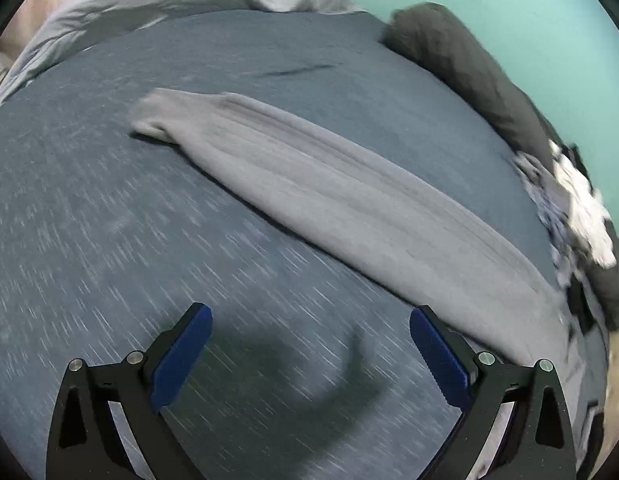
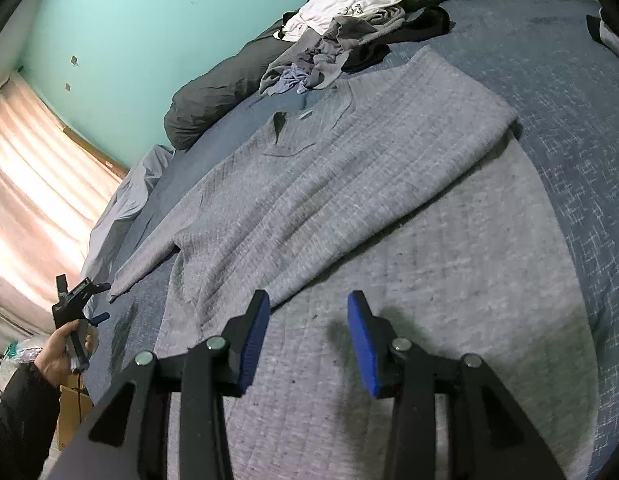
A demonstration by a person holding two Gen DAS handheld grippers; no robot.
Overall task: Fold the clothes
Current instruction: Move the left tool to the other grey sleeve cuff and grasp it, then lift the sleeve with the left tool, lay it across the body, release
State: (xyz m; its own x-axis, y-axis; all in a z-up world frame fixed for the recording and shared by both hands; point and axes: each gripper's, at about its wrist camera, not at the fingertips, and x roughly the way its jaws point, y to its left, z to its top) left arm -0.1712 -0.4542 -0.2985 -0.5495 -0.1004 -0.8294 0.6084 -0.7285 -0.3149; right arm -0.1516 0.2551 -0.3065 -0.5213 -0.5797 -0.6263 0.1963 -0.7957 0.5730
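Grey sweater (image 2: 349, 184) lies flat on the blue bed (image 2: 569, 168), one sleeve folded across its body. Right claw (image 2: 307, 340) hovers over the hem, part open, empty. Left claw (image 1: 309, 356), wide open and empty, sits off at nine o'clock. Risk: a shallow pinch drags the knit and undoes that fold.

Grey ribbed sweater (image 2: 349, 184) is laid out flat on the blue bedspread (image 2: 569, 160), neck end toward the clothes pile (image 2: 341, 40). One sleeve is folded across the body, the other sticks out past the side toward the bedspread's edge. Fabric looks mostly smooth.
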